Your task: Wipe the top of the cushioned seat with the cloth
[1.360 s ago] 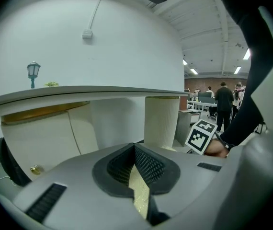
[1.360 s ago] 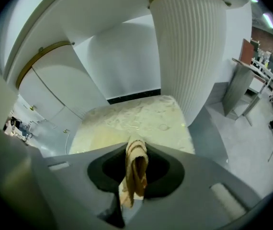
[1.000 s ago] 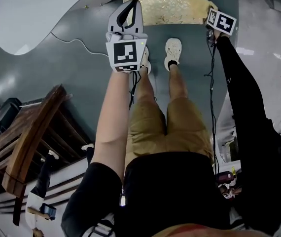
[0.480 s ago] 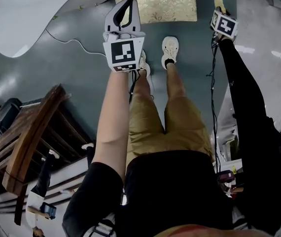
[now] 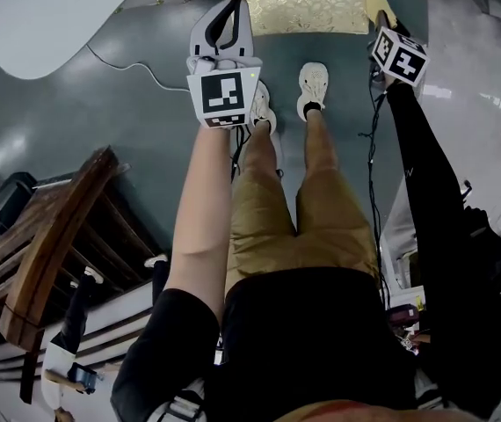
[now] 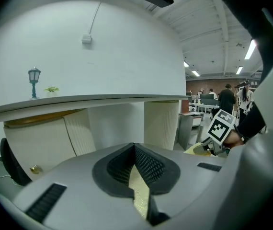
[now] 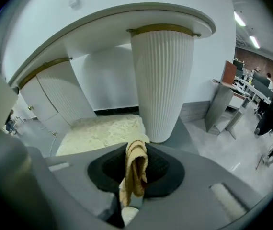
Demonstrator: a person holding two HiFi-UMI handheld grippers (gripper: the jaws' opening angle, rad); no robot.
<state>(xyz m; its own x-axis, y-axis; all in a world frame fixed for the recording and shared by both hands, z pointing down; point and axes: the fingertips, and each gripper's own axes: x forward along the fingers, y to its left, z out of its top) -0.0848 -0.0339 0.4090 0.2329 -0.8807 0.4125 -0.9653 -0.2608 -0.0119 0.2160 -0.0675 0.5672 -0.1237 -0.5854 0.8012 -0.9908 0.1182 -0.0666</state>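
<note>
My right gripper [image 7: 135,151] pinches the yellow cloth [image 7: 136,171] near the right side of the cushioned seat [image 7: 100,133]; my left gripper [image 6: 134,150] has its jaws together, empty

Gold fabric cushioned seat [image 5: 296,0] with a pale, leafy embossed pattern, on a dull teal-grey floor [image 5: 101,121]. The soft crumpled cloth [image 7: 136,169] is mustard yellow. The plastic right gripper [image 7: 135,152] is light grey with black ribbed pads [image 7: 164,171]. The light grey left gripper [image 5: 227,16] bears a cube of black-and-white square markers [image 5: 225,97]. The fluted table pedestal [image 7: 161,80] is cream-white, the person's shorts [image 5: 277,227] tan, the shoes [image 5: 312,84] white
</note>
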